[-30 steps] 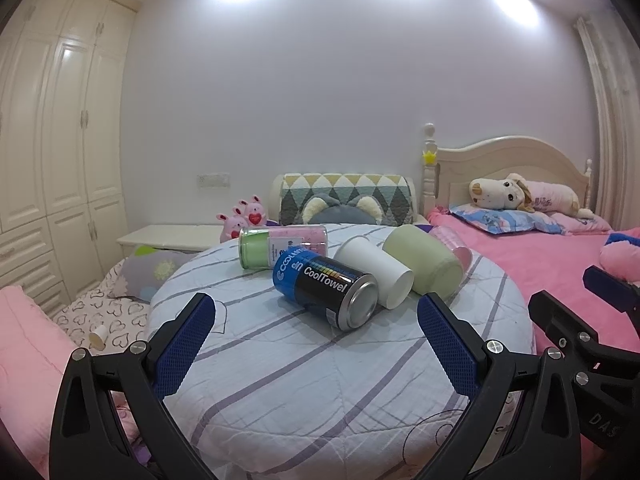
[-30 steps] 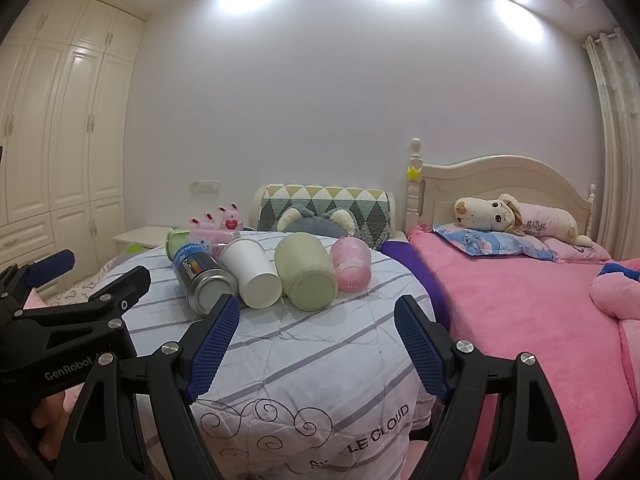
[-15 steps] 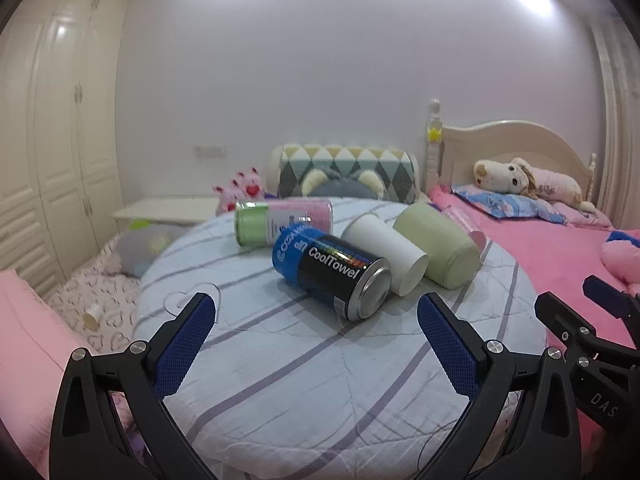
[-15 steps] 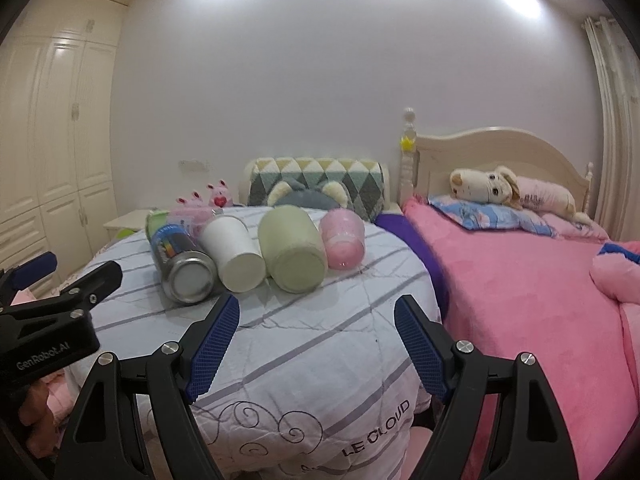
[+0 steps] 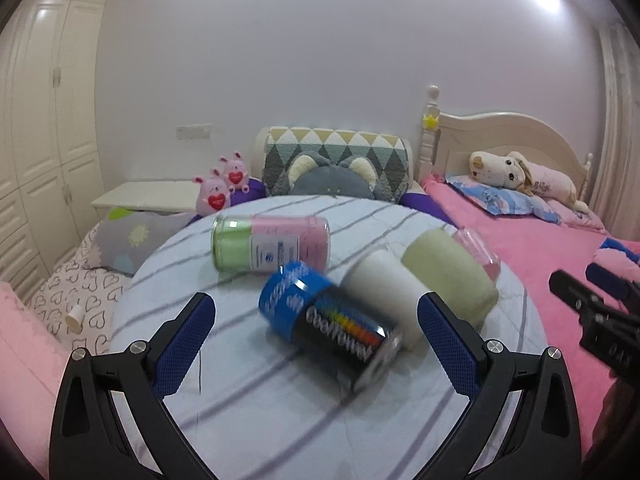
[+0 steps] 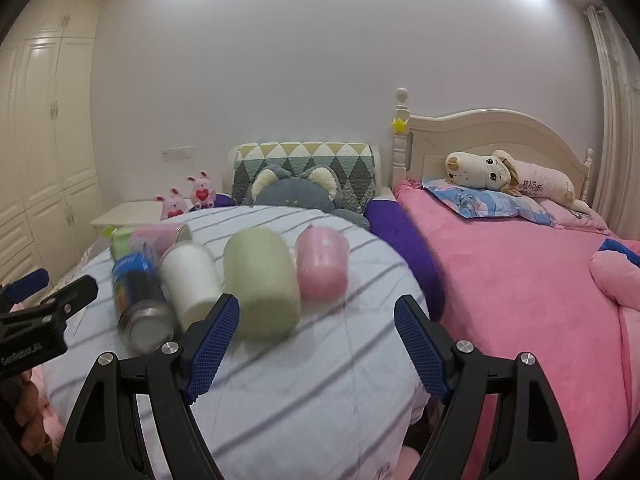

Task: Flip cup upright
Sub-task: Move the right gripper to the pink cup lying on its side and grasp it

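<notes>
On my feeds I see four containers lying on their sides in a row, all smeared by motion blur. The white cup (image 5: 384, 292) is plain and tapered, its wider end turned toward my cameras. Pressed against one flank is the pale green cup (image 5: 448, 276), matte and broader, lying the same way. Beyond that lies the pink cup (image 6: 321, 264), translucent, just beside the green one and also tipped over with its wider end toward me. Against the white cup's other flank lies the blue and black can (image 5: 332, 320), metal end facing me.
</notes>
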Motion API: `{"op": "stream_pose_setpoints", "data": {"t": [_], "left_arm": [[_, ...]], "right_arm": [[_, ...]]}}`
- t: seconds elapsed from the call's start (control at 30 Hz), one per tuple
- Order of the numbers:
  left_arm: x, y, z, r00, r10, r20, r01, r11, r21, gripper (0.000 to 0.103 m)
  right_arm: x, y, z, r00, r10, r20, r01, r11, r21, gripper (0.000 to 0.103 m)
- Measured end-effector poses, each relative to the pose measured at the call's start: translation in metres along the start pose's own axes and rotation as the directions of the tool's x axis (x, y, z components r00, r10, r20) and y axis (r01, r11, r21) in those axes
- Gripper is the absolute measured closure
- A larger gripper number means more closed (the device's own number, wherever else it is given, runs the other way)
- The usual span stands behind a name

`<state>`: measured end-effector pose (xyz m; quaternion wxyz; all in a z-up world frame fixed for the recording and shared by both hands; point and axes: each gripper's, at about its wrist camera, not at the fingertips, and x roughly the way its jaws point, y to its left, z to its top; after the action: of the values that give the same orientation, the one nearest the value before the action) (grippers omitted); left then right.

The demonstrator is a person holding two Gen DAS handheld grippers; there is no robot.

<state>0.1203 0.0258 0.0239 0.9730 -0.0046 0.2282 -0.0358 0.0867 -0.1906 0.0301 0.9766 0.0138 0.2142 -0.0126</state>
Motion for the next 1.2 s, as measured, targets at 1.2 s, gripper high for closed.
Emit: {"op": "stream_pose_setpoints", "data": {"t": [1.2], "left_arm": [[0.135, 0.005, 0.059, 0.937, 0.105, -0.334, -0.085, 0.994, 0.075, 0.001]], "right_arm": [[0.208, -0.029, 0.047, 0.74, 0.154, -0.655, -0.173, 0.984, 0.036, 0.022]]}}
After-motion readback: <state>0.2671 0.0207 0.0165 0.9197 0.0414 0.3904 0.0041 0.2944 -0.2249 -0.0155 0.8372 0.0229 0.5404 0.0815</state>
